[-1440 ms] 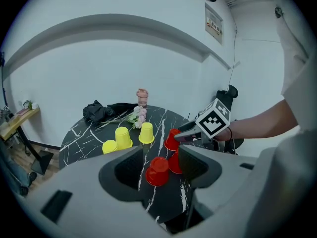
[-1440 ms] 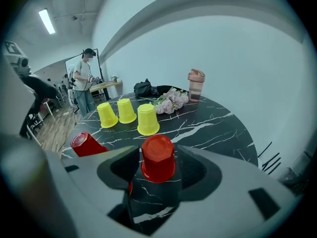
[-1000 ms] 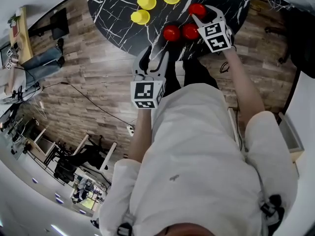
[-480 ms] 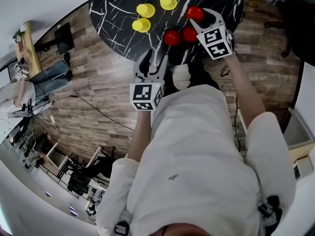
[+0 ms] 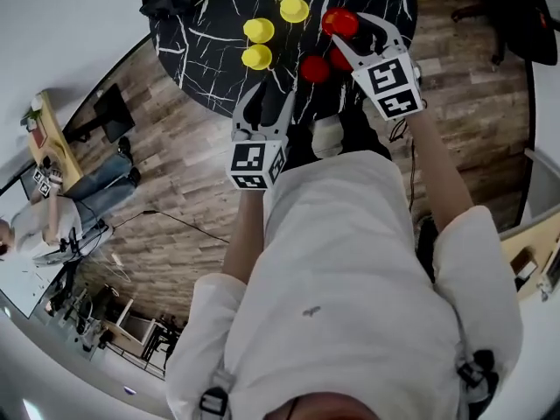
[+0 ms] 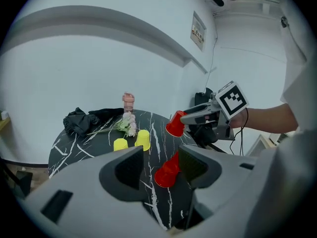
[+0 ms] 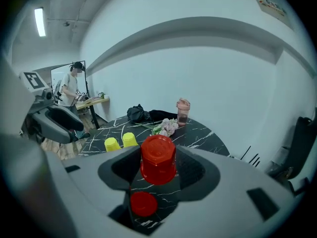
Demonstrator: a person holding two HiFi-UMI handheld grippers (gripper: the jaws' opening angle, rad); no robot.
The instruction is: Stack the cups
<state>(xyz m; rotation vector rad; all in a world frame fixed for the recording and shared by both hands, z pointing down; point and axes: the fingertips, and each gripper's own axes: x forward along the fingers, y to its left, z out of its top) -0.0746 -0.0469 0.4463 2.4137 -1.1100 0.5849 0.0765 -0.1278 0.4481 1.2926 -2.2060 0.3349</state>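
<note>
1. Our right gripper (image 5: 353,29) is clamped on a red plastic cup (image 7: 158,158). The pads press both its sides, its base is up, and it is clear of the round black white-veined marble table (image 5: 210,42).
2. Our left gripper (image 6: 159,163) has its jaws spread and pinches nothing. It sits at the table's near edge, and through the gap we see only tabletop and red cups further off.
3. Two more are on the table: second red cup (image 5: 315,68) and third red cup (image 5: 335,59). They stand just beside each other by the near edge, under the held one.
4. First yellow plastic cup (image 5: 256,57), second yellow cup (image 5: 258,30) and third yellow cup (image 5: 294,9) form a loose group. They are apart from each other, left of the reds in the head view, and look mouth-down.
5. All six cups are separate.
6. On the far side of the table are a crumpled black cloth (image 6: 81,120), a bunch of pale flowers (image 7: 166,127) and a pink lidded tumbler (image 7: 183,111).
7. A person (image 7: 73,86) stands at a desk in the background.
</note>
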